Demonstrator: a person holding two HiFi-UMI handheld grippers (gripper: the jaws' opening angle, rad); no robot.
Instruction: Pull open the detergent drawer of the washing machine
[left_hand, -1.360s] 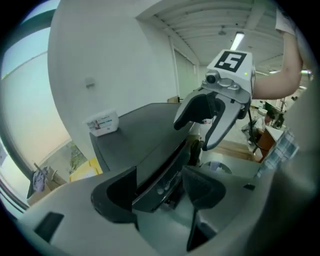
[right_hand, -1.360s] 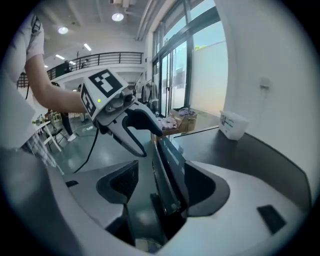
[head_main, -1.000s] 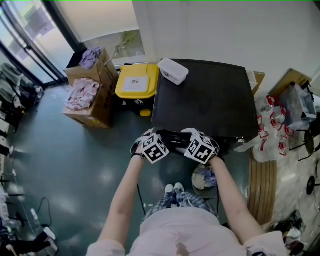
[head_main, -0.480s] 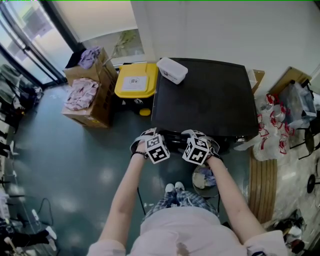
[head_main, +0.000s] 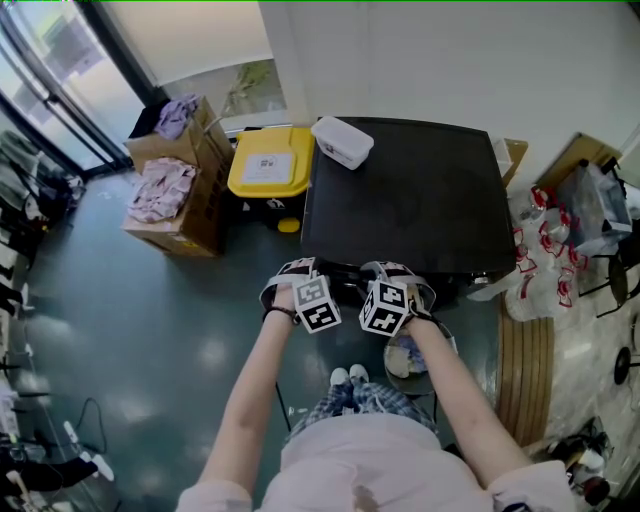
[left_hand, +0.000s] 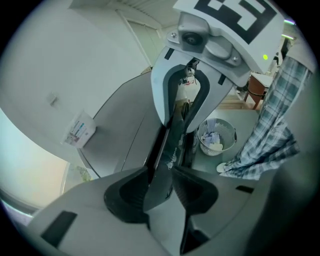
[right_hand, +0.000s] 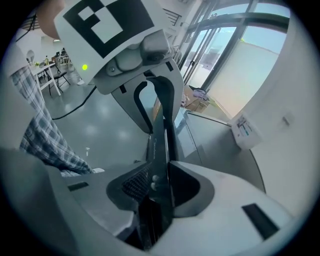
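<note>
Item one: washing machine (head_main: 410, 200), dark flat top, standing against the pale wall. We log a white lidded box (head_main: 343, 142) on its far left corner.

Item two: detergent drawer (left_hand: 162, 150), a thin dark front panel at the machine's top front edge, on the side nearest the person.

Item three: left gripper (left_hand: 167, 176). We record its jaws closing with the drawer's panel edge between them. The pads seem to meet the panel on both faces, though the lens distorts here.

Item four: right gripper (right_hand: 159, 182), just beside the left on the same panel. Its jaws are closing too, clenched on the dark edge.

Surroundings: a yellow-lidded bin (head_main: 268, 160) and cardboard boxes (head_main: 185, 195) left of the machine. We also note a wire basket (left_hand: 216, 136) on the floor near the person's feet.
</note>
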